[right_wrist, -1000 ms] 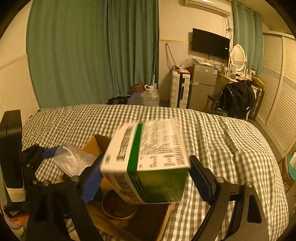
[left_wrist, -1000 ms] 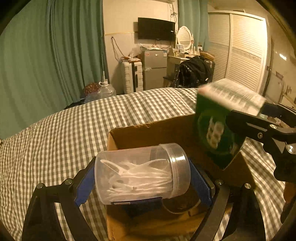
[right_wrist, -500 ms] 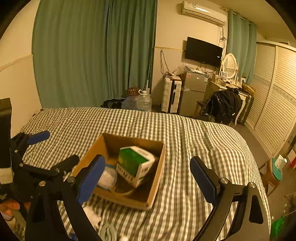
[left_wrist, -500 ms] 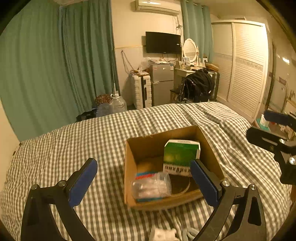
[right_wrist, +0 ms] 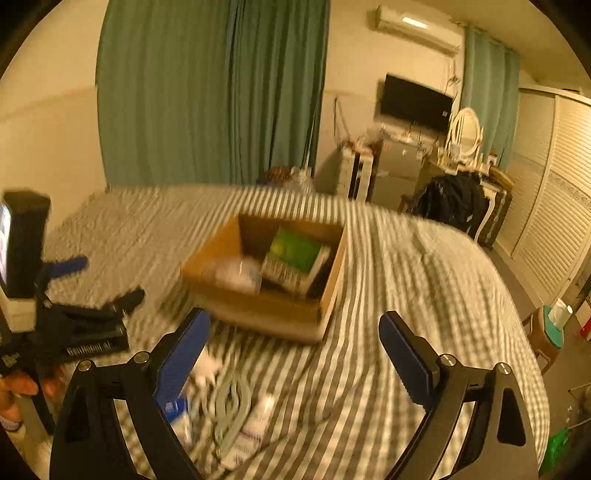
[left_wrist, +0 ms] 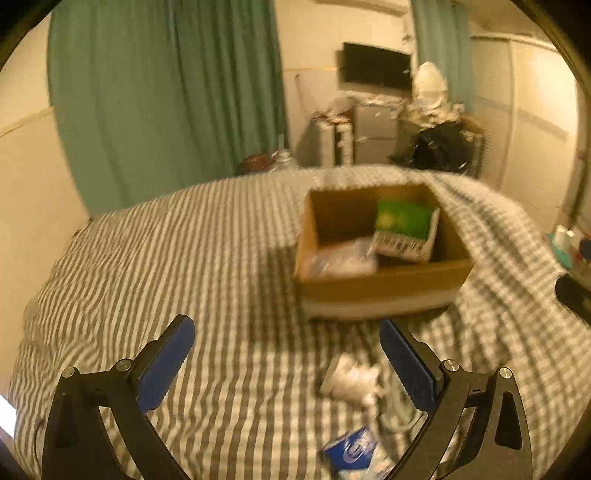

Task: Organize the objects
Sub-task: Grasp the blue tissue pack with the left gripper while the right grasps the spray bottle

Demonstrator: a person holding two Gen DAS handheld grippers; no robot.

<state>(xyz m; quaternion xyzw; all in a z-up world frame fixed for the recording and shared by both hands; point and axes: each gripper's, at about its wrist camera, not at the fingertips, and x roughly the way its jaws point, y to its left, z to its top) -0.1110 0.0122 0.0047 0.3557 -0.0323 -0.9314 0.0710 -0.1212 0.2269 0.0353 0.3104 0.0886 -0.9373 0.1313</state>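
Box (left_wrist: 384,288) w/ items beyond both empty hand-held grippers

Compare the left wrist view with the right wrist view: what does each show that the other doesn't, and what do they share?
Only the left wrist view shows the left claw head-on, open and empty, and a crumpled white item near its right finger.

Only the right wrist view shows the right claw, open and empty, the air conditioner high on the wall, and a white tube lying on the bedspread.

Both show the cardboard box on the checked bedspread, with the green box and clear jar inside, and a blue packet outside it.
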